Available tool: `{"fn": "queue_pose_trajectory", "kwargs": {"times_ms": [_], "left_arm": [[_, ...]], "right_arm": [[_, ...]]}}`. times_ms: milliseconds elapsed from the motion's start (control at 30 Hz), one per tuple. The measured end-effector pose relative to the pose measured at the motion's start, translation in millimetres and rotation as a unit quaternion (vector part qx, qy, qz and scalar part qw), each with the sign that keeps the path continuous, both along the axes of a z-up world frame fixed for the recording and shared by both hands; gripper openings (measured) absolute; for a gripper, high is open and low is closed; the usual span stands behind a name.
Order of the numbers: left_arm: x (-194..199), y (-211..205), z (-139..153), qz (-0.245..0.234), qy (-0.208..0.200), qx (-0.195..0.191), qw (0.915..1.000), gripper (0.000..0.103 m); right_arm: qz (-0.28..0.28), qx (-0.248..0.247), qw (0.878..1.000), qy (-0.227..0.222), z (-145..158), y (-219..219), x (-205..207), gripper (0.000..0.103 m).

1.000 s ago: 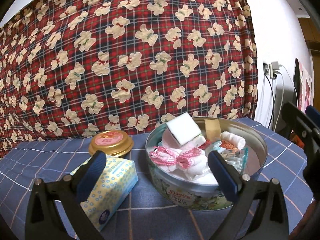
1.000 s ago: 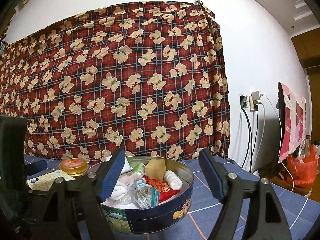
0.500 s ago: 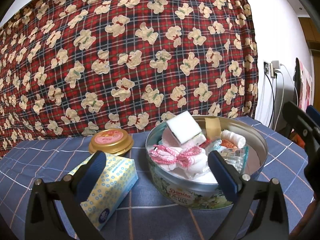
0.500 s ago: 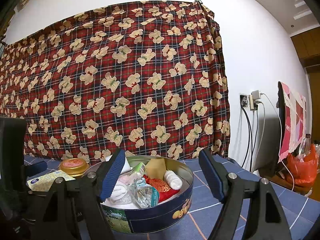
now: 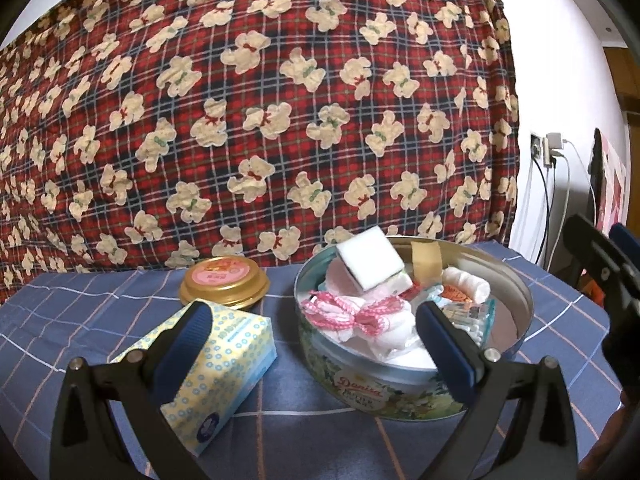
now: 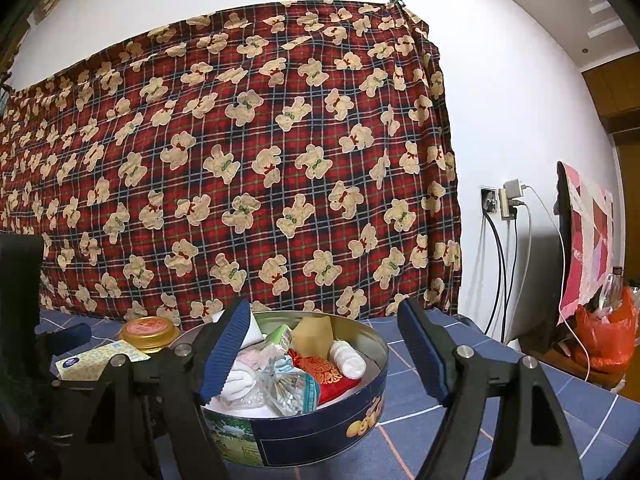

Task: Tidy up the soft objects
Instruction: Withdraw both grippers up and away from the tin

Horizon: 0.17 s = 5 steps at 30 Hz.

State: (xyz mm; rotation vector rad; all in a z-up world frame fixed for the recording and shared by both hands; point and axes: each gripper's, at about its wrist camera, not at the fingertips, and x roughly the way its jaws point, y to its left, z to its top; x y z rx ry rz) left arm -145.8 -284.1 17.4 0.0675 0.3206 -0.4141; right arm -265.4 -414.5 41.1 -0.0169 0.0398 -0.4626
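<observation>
Cookie tin (image 5: 400, 390) just beyond left hand-held gripper (image 5: 312, 344), jaws apart.

The left gripper's near finger (image 5: 182, 346) covers part of the tissue pack (image 5: 224, 364), and the other finger hides the front of the cotton-swab bag (image 5: 470, 316) in the tin (image 5: 516, 288). The tin's label (image 5: 362, 386) is too distorted to read fully. Under the heaped items the tin's floor is mostly hidden. At the right edge, the right gripper (image 5: 600, 256) is cut off, perhaps partly.
</observation>
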Motion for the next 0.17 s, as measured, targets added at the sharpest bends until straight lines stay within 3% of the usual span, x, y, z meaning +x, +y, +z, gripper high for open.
{"fn": "queue_pose_trajectory", "kwargs": {"times_ms": [167], "left_arm": [[-0.1, -3.0, 0.8, -0.006, 0.002, 0.002, 1.0000, 0.103]], "right_arm": [[0.000, 0.002, 1.000, 0.001, -0.1, -0.3, 0.5, 0.078]]}}
